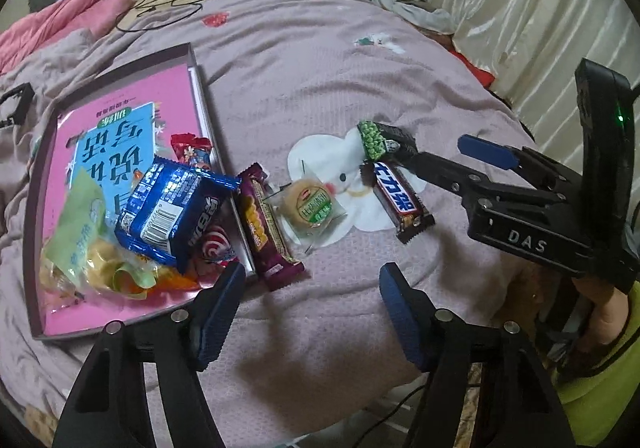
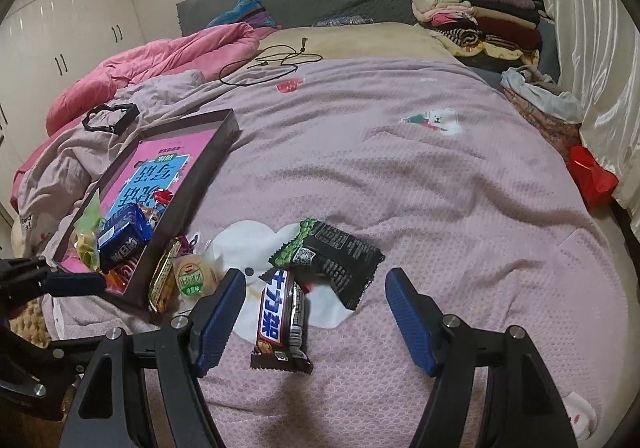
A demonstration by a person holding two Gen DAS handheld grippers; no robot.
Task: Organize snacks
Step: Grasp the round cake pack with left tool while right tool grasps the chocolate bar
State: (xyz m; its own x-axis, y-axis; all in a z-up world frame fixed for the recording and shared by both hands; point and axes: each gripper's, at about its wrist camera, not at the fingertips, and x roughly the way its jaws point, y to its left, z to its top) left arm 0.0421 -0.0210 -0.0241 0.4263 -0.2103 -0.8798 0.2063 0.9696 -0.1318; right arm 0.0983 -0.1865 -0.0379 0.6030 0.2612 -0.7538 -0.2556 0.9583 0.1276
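A dark-rimmed box with a pink floor [image 1: 120, 119] [image 2: 218, 135] lies on the bed and holds a blue packet [image 1: 172, 211] [image 2: 122, 238] and several other snacks. On the blanket beside it lie a maroon bar [image 1: 266, 228], a round cake in clear wrap [image 1: 310, 205] [image 2: 194, 274], a Snickers bar [image 1: 402, 199] [image 2: 282, 318] and a black-and-green pea packet [image 1: 384, 139] [image 2: 334, 260]. My left gripper [image 1: 312, 308] is open and empty above the blanket, near the maroon bar. My right gripper [image 2: 314, 314] [image 1: 444, 151] is open over the Snickers bar.
The bed is covered by a mauve blanket [image 2: 400, 167]. A pink duvet [image 2: 160, 63] and a black cable [image 2: 268, 63] lie at the far side. Folded clothes [image 2: 480, 23] are stacked at the far right, by a cream curtain [image 2: 592, 47]. A red bag [image 2: 592, 175] sits at the right edge.
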